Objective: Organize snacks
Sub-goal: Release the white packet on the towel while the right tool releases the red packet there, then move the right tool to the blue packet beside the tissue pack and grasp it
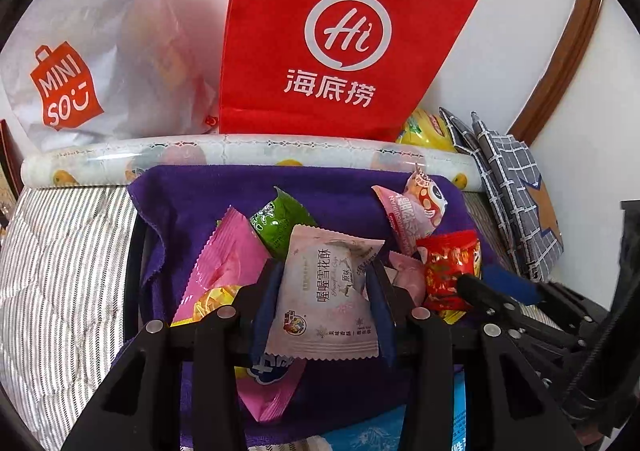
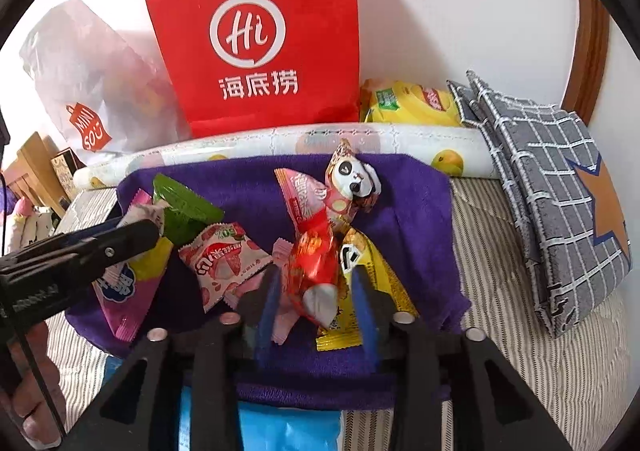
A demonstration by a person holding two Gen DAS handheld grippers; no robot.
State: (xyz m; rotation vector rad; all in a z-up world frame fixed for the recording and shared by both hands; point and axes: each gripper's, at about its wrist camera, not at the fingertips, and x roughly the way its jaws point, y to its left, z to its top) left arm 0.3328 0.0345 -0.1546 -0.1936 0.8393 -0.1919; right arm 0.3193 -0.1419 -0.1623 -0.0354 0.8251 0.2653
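Several wrapped snacks lie on a purple cloth (image 1: pixel 192 203). My left gripper (image 1: pixel 326 271) is shut on a pale pink packet (image 1: pixel 324 303) with printed characters, held upright above a pink packet (image 1: pixel 224 263) and a green one (image 1: pixel 276 223). In the right wrist view my right gripper (image 2: pixel 316 279) stands open, fingers on either side of a red candy wrapper (image 2: pixel 316 251) that lies on a yellow packet (image 2: pixel 384 291); the pads do not press it. A panda packet (image 2: pixel 356 175) and a strawberry packet (image 2: pixel 224 259) lie nearby. The left gripper (image 2: pixel 140 235) shows at the left.
A red paper bag (image 1: pixel 340 31) and a white plastic bag (image 1: pixel 80 51) stand against the wall behind a roll of fruit-print paper (image 1: pixel 240 151). Grey checked fabric (image 2: pixel 552 179) and a yellow chip bag (image 2: pixel 408 103) are at the right. Striped bedding (image 2: pixel 520 331) lies beneath.
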